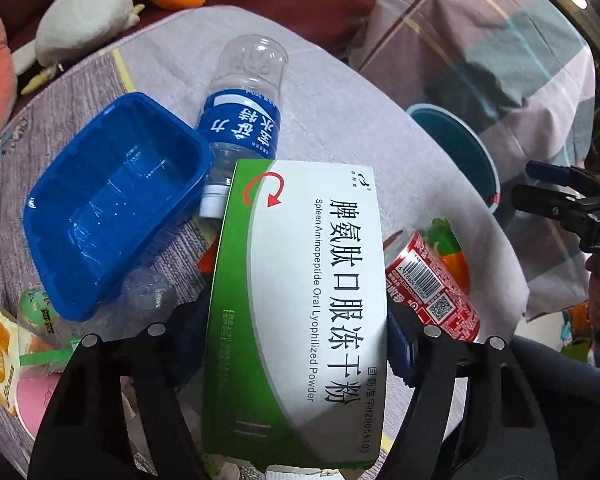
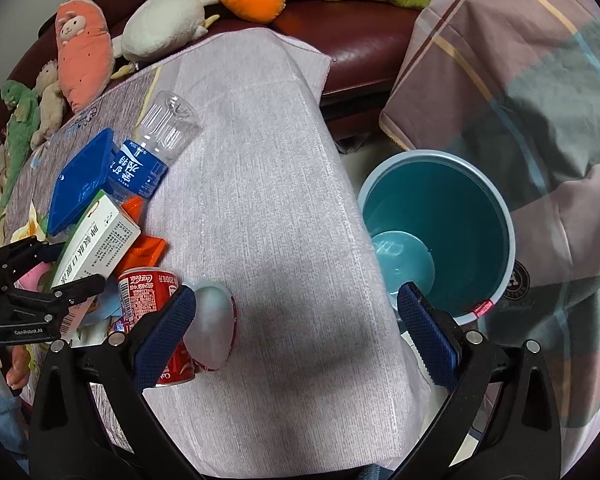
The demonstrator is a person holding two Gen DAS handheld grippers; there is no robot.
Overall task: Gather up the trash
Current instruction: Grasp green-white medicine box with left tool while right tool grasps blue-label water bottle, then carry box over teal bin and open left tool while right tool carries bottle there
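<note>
My left gripper (image 1: 296, 344) is shut on a green and white medicine box (image 1: 300, 300) and holds it above the table; the box also shows in the right wrist view (image 2: 96, 244). Under it lie a red cola can (image 1: 432, 284), a clear water bottle with a blue label (image 1: 240, 120) and a blue plastic tray (image 1: 112, 208). My right gripper (image 2: 300, 328) is open and empty over the cloth-covered table (image 2: 268, 180), with the can (image 2: 148, 292) by its left finger. A teal trash bin (image 2: 440, 232) stands on the floor right of the table.
Snack wrappers (image 1: 4, 344) and a crushed clear bottle (image 1: 148, 292) lie at the table's left. Plush toys (image 2: 164, 20) sit on a dark red sofa behind. A plaid blanket (image 2: 520, 80) hangs behind and right of the bin.
</note>
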